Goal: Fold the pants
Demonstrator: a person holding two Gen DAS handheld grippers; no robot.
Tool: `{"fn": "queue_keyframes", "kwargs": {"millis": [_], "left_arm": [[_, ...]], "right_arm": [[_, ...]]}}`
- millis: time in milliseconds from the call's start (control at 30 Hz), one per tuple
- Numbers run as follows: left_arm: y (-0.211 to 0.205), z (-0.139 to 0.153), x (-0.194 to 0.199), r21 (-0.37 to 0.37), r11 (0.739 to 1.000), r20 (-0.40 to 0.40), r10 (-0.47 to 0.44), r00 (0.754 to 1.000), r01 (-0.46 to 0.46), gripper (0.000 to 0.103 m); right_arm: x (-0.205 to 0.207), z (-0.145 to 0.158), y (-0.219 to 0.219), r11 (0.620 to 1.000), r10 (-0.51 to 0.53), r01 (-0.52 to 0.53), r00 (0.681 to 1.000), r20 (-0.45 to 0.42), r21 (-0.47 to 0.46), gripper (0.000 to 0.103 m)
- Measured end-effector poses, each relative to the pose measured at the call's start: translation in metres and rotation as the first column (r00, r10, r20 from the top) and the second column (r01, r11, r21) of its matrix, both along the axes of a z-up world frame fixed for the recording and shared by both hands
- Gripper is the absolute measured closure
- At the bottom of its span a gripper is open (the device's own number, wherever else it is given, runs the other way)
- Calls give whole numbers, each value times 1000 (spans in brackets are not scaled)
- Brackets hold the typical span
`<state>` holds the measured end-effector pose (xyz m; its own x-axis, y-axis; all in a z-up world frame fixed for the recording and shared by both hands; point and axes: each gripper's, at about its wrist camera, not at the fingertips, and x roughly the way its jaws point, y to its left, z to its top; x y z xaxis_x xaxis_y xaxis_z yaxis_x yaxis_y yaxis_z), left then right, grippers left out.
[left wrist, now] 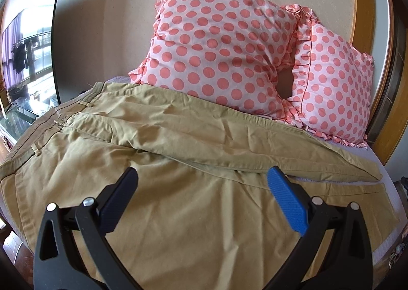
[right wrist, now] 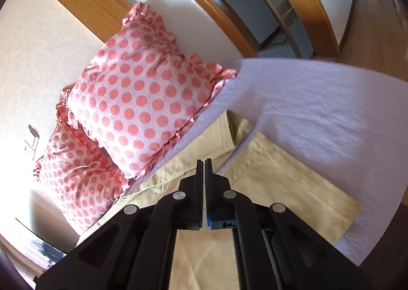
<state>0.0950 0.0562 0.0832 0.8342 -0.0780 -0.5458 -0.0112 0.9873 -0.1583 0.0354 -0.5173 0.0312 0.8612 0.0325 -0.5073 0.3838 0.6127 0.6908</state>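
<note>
- Pants point(left wrist: 178, 137) spread flat on bed point(right wrist: 318, 101), waistband left, cuffs right, just beside pillows point(left wrist: 224, 42).
- Soft, light, limp cotton; best pinched at waistband or cuff hem.
- Left claw point(left wrist: 202, 195) spread wide, hovering over the thigh, angled forward.
- Right claw point(right wrist: 204, 165) pressed together above the cuffs, seemingly gripping nothing.

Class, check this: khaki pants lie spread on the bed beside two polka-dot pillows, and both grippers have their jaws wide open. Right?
Not quite. Only the left gripper is open over the pants; the right wrist view shows the right gripper shut. The pillows and bed are as described.
</note>
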Motion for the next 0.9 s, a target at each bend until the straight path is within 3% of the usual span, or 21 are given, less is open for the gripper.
{"fn": "queue_keyframes", "kwargs": {"millis": [67, 100, 133, 233, 333, 467, 533, 733, 900], "left_arm": [[-2, 6, -2, -14, 1000, 16, -6, 1000, 6, 2], [-4, 9, -5, -10, 1000, 30, -4, 1000, 4, 2], [-5, 10, -9, -4, 1000, 43, -5, 999, 5, 2], [-10, 9, -13, 35, 999, 59, 5, 998, -7, 2], [-12, 6, -14, 64, 998, 53, 3, 999, -6, 2], [-9, 2, -12, 70, 998, 34, -1, 999, -1, 2], [-5, -2, -8, 62, 998, 16, 2, 1000, -3, 2], [2, -15, 4, -10, 1000, -42, -15, 999, 14, 2], [13, -17, 2, -58, 998, -28, -13, 1000, 11, 2]], "right_arm": [[24, 2, 7, 998, 52, -51, 998, -26, 30, 69], [33, 0, 15, 997, 78, -77, 997, -28, 23, 50], [43, 0, 22, 994, 105, -105, 994, -25, 29, 46], [93, -8, 44, 973, 202, -197, 979, -29, 116, 46], [141, -28, 64, 951, 257, -236, 963, -87, 202, 48], [173, -61, 68, 941, 219, -156, 956, -193, 299, 52], [169, -66, 62, 935, 165, -94, 969, -186, 342, 62], [147, -76, 50, 879, 20, 63, 985, -170, 473, 68], [119, -77, 25, 869, -149, 200, 978, -148, 451, 70]]}}
